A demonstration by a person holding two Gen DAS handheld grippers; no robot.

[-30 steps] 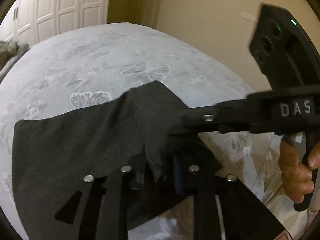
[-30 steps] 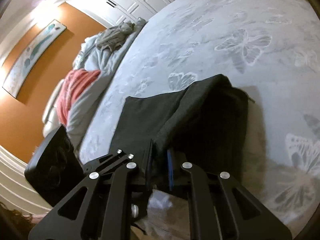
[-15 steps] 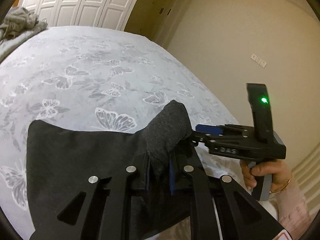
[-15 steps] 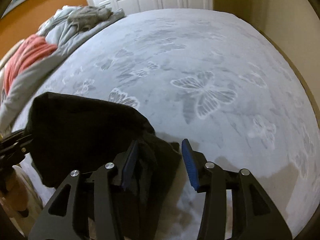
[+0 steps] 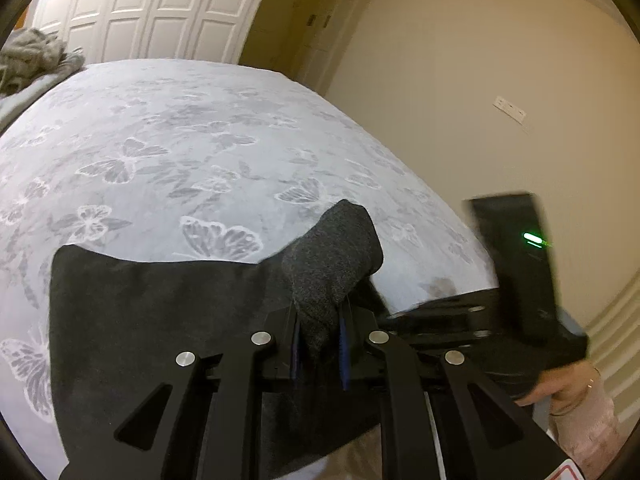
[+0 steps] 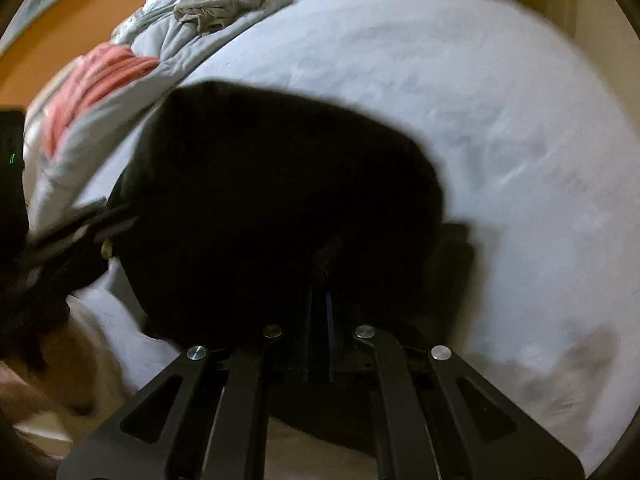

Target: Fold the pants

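The dark grey pants [image 5: 160, 320] lie folded near the front edge of the bed with the butterfly bedspread [image 5: 192, 152]. My left gripper [image 5: 320, 344] is shut on a bunched fold of the pants [image 5: 332, 256] that sticks up between its blue pads. In the blurred right wrist view the pants [image 6: 272, 200] fill the middle, and my right gripper [image 6: 318, 332] has its jaws close together at the cloth's near edge. The right gripper's body [image 5: 520, 280] shows at the right of the left wrist view.
Crumpled grey bedding and clothes [image 6: 216, 8] and a red striped cloth [image 6: 100, 76] lie at the bed's far left. White closet doors [image 5: 152, 12] stand behind the bed. A beige wall [image 5: 460, 100] runs along the right side.
My right gripper was open beside the pants half a second ago; its jaws have now closed at the cloth edge and it is moving fast. My left gripper keeps its hold.
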